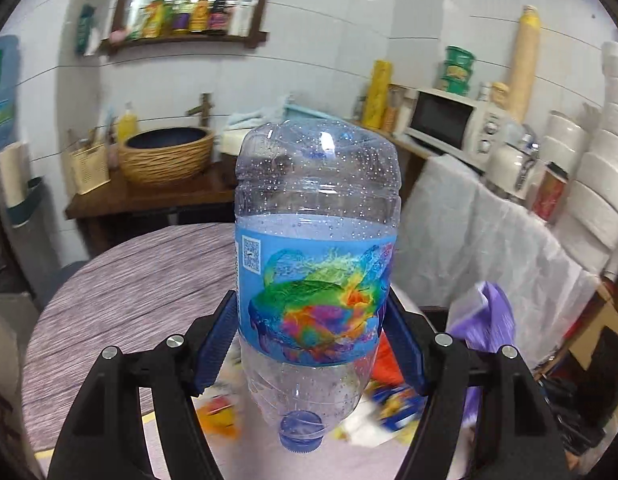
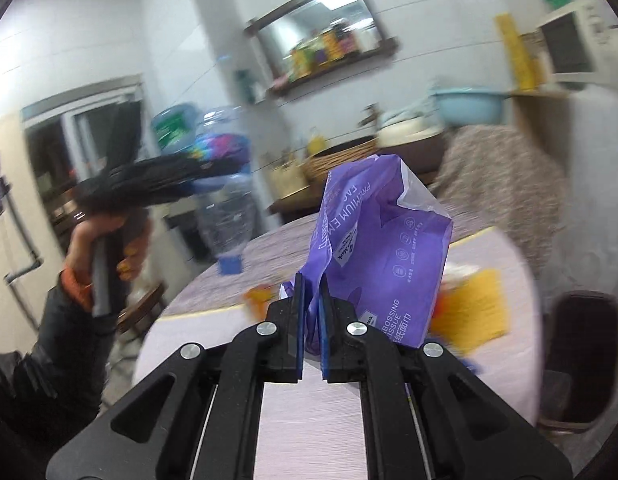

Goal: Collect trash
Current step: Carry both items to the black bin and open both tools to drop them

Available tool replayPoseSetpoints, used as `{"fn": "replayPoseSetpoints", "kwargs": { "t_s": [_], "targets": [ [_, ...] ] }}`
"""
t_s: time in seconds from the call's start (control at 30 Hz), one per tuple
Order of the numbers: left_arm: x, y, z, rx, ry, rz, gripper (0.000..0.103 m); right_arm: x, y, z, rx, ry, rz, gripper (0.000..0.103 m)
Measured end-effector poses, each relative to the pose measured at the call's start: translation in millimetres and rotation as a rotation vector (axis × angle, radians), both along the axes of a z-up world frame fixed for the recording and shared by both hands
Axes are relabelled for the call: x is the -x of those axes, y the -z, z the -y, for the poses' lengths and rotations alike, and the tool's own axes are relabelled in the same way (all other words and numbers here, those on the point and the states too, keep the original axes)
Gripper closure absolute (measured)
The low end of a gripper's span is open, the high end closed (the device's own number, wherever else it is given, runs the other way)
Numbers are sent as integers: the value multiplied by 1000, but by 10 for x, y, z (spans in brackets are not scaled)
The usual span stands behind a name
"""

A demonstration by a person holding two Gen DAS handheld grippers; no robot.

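My left gripper (image 1: 313, 344) clamps an empty plastic bottle (image 1: 317, 256) across its label, jaws spread wide around it; the bottle hangs cap-down, clear of the tabletop (image 1: 125, 280). My right gripper (image 2: 311, 320) has its jaws nearly closed, pinching the lower edge of a crumpled purple tissue wrapper (image 2: 373, 248), which stands up above them, also off the tabletop. So two pieces are collected and in hand, neither yet dropped anywhere; I see no bin or trash bag in either view.

Just beyond the jaws, more litter (image 1: 393, 404) lies on the tabletop: orange, yellow and blue scraps, too blurred to name. By my reckoning those are left to gather once these two are put away. Farther back stand the basket sink (image 1: 165, 156) and microwave (image 1: 449, 120), untouched.
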State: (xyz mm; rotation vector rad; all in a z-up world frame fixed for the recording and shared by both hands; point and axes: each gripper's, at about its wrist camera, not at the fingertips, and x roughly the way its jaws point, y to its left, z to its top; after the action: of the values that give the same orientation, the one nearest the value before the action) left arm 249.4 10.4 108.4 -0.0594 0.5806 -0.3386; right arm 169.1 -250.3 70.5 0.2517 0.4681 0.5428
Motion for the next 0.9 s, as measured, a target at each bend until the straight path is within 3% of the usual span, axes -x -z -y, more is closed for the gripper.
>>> {"fn": "replayPoseSetpoints", "kwargs": {
  "t_s": [0.17,0.27,0.37,0.5,0.63,0.7,0.83,0.9],
  "targets": [
    [-199,22,771,13,140,-13,34,-272,187,840,10,235,-58,97],
    [-243,104,1206,20,213,-36,34,-548,505,1304,-21,333,-159,97],
    [-307,180,1557,26,264,-66,34,-851,903,1674,-16,417,-270,97],
    [-394,308,1949,23,308,-103,34,-1228,1655,2027,12,494,-441,97],
    [-474,486,2336,15,343,-143,34,-1522,2379,2295,-65,496,-590,96],
    [-522,629,2520,11,352,-175,34,-1566,2618,2344,-53,521,-625,96],
    [-634,914,2895,-17,357,-237,34,-1661,2942,2416,-32,537,-679,86],
    [-675,1050,3024,-23,364,-268,34,-1717,2979,2426,-27,535,-698,70]
  ]
}}
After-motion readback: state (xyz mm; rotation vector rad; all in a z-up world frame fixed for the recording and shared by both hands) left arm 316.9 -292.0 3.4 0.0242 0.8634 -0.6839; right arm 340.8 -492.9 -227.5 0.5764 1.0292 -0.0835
